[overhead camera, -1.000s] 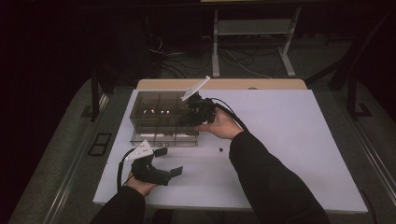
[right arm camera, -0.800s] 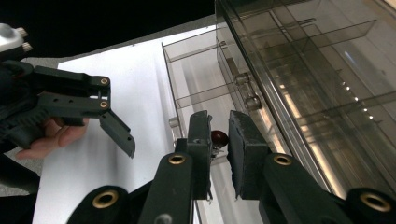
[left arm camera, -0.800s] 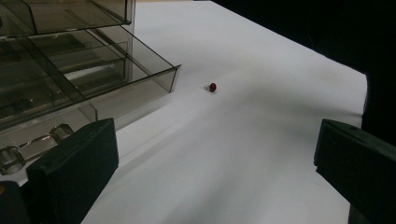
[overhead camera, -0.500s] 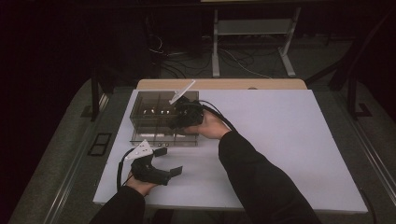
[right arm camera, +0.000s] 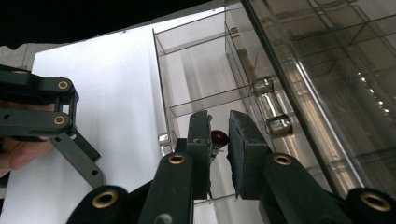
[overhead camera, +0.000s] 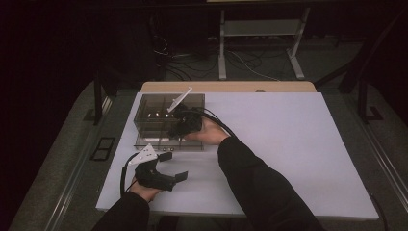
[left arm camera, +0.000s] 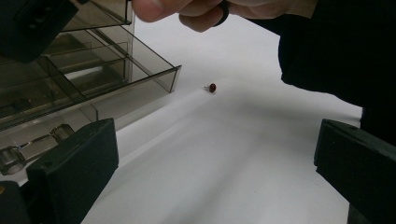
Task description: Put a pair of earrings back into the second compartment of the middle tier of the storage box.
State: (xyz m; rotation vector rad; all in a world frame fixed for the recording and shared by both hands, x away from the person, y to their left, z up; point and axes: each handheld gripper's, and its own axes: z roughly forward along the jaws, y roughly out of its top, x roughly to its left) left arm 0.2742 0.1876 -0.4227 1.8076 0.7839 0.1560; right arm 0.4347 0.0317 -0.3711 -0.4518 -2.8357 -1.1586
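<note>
Now right gripper point(right arm camera: 218, 140) over drawer point(right arm camera: 196, 100) | left gripper point(overhead camera: 169, 166) on bare table point(overhead camera: 298, 144)

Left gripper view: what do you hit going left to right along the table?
Left tongs' near jaw, smoky clear plastic organizer box → small dark red bead on the white table → dark sleeve, with the other jaw below it.

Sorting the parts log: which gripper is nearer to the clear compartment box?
Right. The right gripper is over the clear compartment box, jaws on a small red part. The left gripper rests on the table just in front of it.
</note>
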